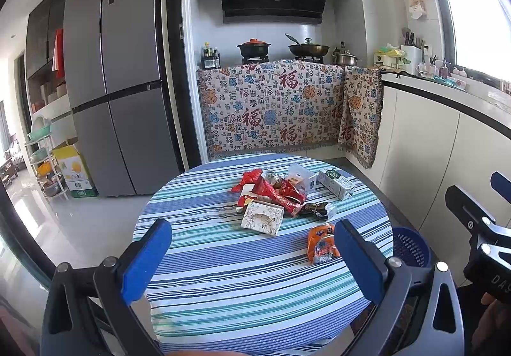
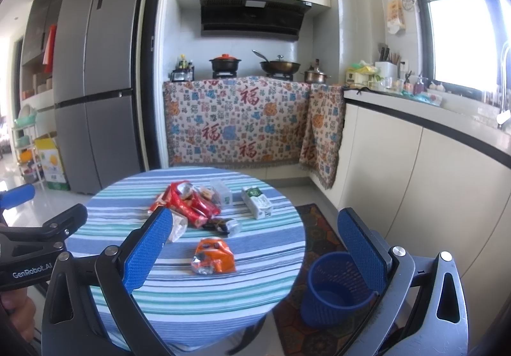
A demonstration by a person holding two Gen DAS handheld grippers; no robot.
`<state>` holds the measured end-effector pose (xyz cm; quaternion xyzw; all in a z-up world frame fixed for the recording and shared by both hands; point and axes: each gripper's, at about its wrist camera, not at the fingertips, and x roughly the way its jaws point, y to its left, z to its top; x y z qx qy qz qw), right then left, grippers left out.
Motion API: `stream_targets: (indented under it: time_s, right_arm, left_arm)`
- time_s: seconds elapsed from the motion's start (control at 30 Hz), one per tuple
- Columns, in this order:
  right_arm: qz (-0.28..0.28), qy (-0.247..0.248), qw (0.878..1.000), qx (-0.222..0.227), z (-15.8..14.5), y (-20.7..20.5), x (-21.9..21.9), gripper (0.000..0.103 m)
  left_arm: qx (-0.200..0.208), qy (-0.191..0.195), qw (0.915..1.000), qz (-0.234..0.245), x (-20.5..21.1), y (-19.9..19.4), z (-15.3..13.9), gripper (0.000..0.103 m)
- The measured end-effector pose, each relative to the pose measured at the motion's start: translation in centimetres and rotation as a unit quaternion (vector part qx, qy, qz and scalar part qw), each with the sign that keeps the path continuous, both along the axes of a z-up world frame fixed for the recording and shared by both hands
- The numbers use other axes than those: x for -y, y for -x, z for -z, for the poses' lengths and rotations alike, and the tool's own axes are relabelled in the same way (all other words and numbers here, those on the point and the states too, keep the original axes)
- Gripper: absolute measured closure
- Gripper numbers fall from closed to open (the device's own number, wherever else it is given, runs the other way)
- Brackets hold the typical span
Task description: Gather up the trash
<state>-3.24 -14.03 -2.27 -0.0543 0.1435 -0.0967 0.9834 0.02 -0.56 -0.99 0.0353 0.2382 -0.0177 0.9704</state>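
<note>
From the left wrist, the left claw (image 1: 252, 255) stands wide and empty above the near part of the round striped worktop (image 1: 223, 279), its blue pads well apart. The trash lies toward the far half: a crushed orange can (image 1: 321, 244) nearest, just beside the right-hand pad, then a small patterned tissue box (image 1: 262, 218), a heap of red wrappers (image 1: 274, 191), a dark wrapper (image 1: 316, 209) and a white-and-green carton (image 1: 337, 184) at the far right. A blue basket (image 1: 410, 246) shows past the worktop's right edge on the floor — likely the bin, set low so pieces can be dropped in. The other tool juts in at the right edge.

From the right wrist, the right claw (image 2: 255, 249) is likewise spread wide, holding nothing, and looks straight at the can (image 2: 214, 255), which lies apart from the pile. The basket (image 2: 338, 289) stands on a patterned mat, just beside the worktop and partly behind the right pad. The carton (image 2: 257, 201) sits alone; the wrappers (image 2: 188, 204) overlap one another — they would probably be awkward to take singly. Nothing blocks the way to the can, so I judge it the easiest first pick.
</note>
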Motion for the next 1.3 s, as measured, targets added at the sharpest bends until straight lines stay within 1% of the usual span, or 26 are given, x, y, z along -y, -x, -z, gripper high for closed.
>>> stream_targets:
  time_s: [1.13,1.3]
  right_arm:
    - [-0.005,-0.004,1.0,-0.006,0.63,-0.06,-0.04,0.0]
    - [-0.005,-0.005,1.0,-0.006,0.64,-0.09,-0.03,0.0]
  left_arm:
    - [0.0,0.0,1.0,-0.001,0.02,-0.07,-0.07,0.0]
    - [-0.001,0.0,1.0,-0.002,0.04,0.14,0.27,0.0]
